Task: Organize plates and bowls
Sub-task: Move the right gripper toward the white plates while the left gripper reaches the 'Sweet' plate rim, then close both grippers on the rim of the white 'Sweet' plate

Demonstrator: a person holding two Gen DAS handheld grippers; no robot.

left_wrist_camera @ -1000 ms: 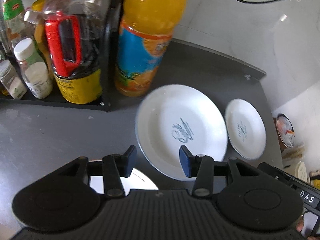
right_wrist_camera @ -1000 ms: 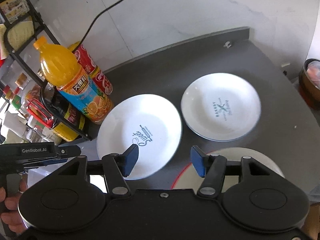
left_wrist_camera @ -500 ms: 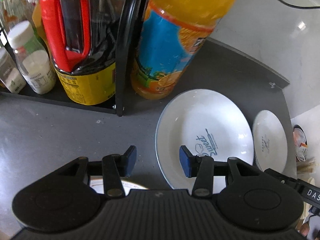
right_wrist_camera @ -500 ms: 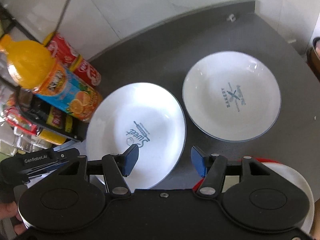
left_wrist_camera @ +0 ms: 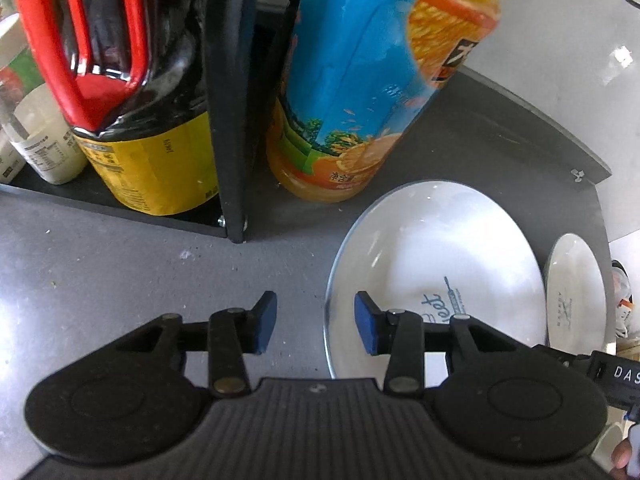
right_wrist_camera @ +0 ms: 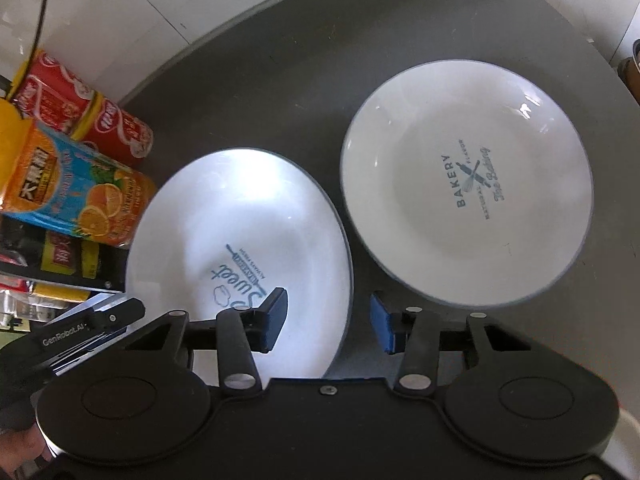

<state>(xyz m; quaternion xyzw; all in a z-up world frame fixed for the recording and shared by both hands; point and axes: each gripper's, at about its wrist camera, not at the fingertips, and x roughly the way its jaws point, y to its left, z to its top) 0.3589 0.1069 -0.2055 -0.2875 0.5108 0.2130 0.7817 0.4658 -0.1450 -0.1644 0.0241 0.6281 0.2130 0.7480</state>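
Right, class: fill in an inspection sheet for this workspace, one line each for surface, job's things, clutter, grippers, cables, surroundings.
Surface: dark grey counter, a few specks.
Job's things: Sweet plate and Bakery plate, side by side, apart.
Clutter: juice bottle, red cans, dark bottle on black rack.
Grippers: left gripper and right gripper open, empty.
Cables: black cable on the wall.
Surroundings: pale wall.

Home kitchen, by the look: dark grey stone-like countertop (right_wrist_camera: 280,60) w/ white tiled wall behind, black metal condiment rack (left_wrist_camera: 224,120) holding a dark soy-sauce-type bottle w/ red handle (left_wrist_camera: 120,80), plus tall orange juice bottle (left_wrist_camera: 360,100) & red drink cans (right_wrist_camera: 80,108).
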